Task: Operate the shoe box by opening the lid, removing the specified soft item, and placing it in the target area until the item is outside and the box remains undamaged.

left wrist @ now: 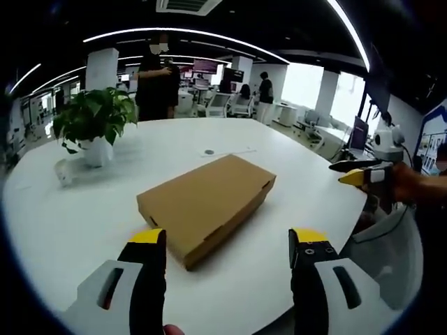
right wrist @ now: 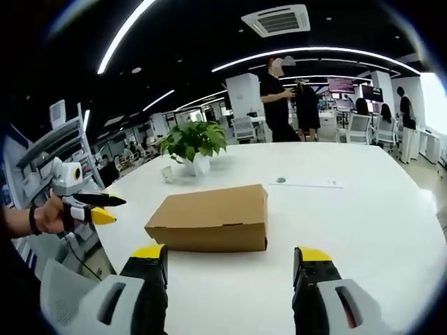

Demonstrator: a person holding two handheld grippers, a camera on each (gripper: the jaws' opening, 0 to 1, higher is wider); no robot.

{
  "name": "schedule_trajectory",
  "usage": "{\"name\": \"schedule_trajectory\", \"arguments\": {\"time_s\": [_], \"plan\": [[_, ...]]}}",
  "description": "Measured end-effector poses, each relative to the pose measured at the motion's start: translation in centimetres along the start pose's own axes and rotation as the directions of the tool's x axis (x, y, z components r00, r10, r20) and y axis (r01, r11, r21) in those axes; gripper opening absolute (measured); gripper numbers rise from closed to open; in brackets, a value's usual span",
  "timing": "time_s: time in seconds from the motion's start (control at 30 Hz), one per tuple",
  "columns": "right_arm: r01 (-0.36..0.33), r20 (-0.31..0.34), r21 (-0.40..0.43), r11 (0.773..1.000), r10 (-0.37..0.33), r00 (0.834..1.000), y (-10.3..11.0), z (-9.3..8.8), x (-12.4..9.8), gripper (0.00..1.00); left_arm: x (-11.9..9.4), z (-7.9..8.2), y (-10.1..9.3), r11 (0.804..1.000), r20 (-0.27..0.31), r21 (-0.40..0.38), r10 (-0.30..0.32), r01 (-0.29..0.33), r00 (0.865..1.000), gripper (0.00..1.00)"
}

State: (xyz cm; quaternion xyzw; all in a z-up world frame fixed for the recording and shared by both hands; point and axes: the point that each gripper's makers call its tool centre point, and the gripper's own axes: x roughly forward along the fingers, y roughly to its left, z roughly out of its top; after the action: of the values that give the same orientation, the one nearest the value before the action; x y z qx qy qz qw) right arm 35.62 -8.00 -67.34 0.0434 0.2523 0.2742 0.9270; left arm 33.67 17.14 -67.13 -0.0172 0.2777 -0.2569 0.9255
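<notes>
- On the white tabletop (left wrist: 293, 174), the shut shoe box (left wrist: 207, 203) lies between both released hand-held grippers: left (left wrist: 227, 251), right (right wrist: 230, 266).
- Best lift the lid's front edge gently.

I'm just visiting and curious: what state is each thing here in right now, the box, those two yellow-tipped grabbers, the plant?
Shoe box: lid closed, lying flat on the white table, untouched.
Left gripper: jaws open, empty, short of the box.
Right gripper: jaws open, empty, short of the box.
Potted plant: upright on the table, behind the box.
</notes>
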Motion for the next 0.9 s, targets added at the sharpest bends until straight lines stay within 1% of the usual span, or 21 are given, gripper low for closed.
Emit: {"name": "schedule_trajectory", "arguments": {"time_s": [0.17,0.27,0.37,0.47,0.7,0.73,0.77,0.8,0.9], "plan": [[-0.02,-0.016,-0.011,1.0,0.02,1.0,0.0,0.4,1.9,0.71,0.7,-0.3,0.9,1.0,-0.01,-0.016,0.009,-0.009,1.0,0.73],[-0.031,-0.023,-0.007,1.0,0.03,0.999,-0.4,0.4,3.2,0.7,1.3,-0.5,1.4,1.0,-0.018,-0.02,0.009,-0.009,1.0,0.74],[-0.041,-0.028,0.0,0.999,0.041,0.999,-0.4,0.6,4.5,0.7,1.8,-0.5,2.3,1.0,-0.025,-0.022,0.02,-0.02,0.999,0.73],[-0.05,-0.037,0.001,0.999,0.05,0.998,-1.1,0.6,6.1,0.69,2.3,-0.5,3.4,0.999,-0.03,-0.032,0.033,-0.034,0.999,0.73],[-0.078,-0.066,0.012,0.997,0.079,0.995,-1.0,0.8,9.4,0.67,3.9,-1.1,5.5,0.997,-0.052,-0.06,0.052,-0.055,0.997,0.73],[-0.078,-0.068,0.02,0.997,0.079,0.995,-1.2,0.8,9.7,0.67,4.1,-1.2,5.8,0.996,-0.058,-0.059,0.059,-0.063,0.997,0.72],[-0.08,-0.063,0.058,0.995,0.083,0.995,-1.3,0.9,10.2,0.67,4.3,-1.3,6.1,0.996,-0.061,-0.06,0.065,-0.069,0.996,0.72],[-0.083,-0.06,0.074,0.994,0.088,0.994,-1.4,1.0,10.5,0.67,4.6,-1.5,6.3,0.995,-0.065,-0.062,0.068,-0.072,0.996,0.72],[-0.077,-0.068,0.082,0.994,0.082,0.994,-2.2,1.1,11.5,0.66,5.3,-2.0,6.5,0.994,-0.078,-0.081,0.068,-0.074,0.995,0.72]]}}
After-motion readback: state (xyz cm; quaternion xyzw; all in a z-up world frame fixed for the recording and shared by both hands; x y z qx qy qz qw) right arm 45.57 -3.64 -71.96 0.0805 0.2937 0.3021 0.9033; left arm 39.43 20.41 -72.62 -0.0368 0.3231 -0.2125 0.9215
